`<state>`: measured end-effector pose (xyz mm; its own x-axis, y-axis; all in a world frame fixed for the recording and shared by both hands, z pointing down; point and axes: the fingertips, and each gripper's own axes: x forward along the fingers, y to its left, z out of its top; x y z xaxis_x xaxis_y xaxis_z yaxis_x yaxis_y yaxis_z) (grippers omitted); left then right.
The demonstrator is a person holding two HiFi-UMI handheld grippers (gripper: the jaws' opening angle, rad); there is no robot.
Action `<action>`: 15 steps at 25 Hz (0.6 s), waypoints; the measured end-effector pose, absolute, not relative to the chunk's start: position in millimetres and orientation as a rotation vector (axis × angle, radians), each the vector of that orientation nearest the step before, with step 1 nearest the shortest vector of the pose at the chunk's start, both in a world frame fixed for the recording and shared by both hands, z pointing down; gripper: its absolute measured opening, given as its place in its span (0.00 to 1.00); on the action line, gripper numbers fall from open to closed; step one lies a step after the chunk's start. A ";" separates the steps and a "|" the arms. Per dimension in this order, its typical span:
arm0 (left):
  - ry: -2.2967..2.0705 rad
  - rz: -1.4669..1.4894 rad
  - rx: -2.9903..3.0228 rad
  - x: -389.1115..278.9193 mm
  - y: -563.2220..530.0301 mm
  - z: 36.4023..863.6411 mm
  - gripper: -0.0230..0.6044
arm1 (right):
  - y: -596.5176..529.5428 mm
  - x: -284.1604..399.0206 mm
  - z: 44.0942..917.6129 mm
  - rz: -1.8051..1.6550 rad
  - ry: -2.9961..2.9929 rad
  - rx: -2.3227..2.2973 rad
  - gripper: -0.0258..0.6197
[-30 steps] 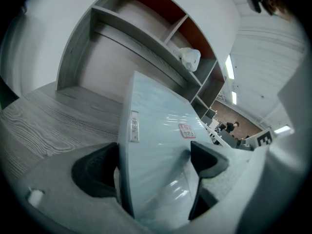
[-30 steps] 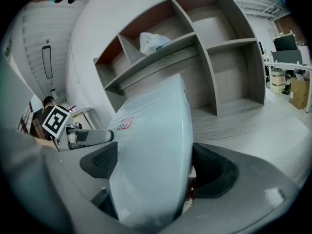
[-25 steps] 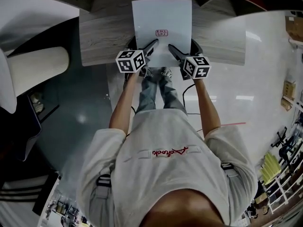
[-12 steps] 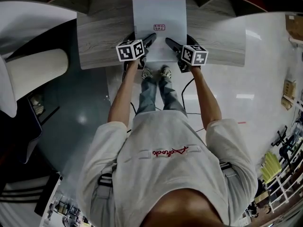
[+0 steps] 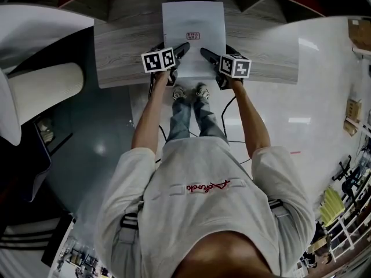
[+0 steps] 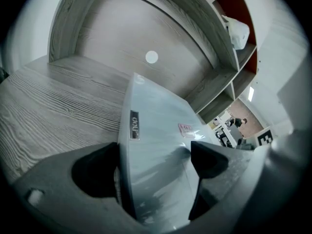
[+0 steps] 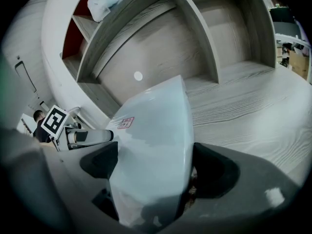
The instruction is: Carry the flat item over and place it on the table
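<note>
A white flat item, glossy as if film-wrapped and marked with a small red label, is held level over the middle of a grey wood-grain tabletop, reaching from the near edge almost to the far edge. The left tool is clenched on the item's near left corner and the right tool on its near right corner; each gripper view shows the sheet wedged between that tool's two dark jaws, with the left tool and right tool both gripping hard at the near edge. A person stands at the tabletop's near edge, arms stretched forward, above a pale polished floor. Curved wooden shelving rises beyond the far edge. The carrying appears done, since the item is now over its destination. Whether its underside already touches the wood cannot be told. What remains, by the look of it, is to settle it flat and let go on both sides.
</note>
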<state>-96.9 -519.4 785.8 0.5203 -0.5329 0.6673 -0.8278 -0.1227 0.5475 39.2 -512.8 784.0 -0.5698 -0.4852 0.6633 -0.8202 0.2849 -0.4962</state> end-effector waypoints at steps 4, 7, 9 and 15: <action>-1.131 0.377 1.798 -99.7 -519.0 785.3 0.80 | -512.7 37.3 782.2 1.203 -2.181 1.181 0.80; -1.174 0.418 1.843 -108.6 -515.5 781.2 0.80 | -512.7 40.1 777.2 1.161 -2.186 1.227 0.77; -1.203 0.454 1.888 -111.6 -513.5 773.8 0.78 | -515.0 47.4 768.6 1.094 -2.197 1.268 0.72; -1.327 0.445 2.027 -125.1 -507.8 726.9 0.62 | -518.1 60.5 720.7 0.938 -2.270 1.351 0.64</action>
<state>-125.1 -507.8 726.9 0.4259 -0.6749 0.6026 -0.9018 -0.2627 0.3432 60.5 -518.1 720.7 -0.4922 -0.6474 0.5819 -0.8693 0.3312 -0.3668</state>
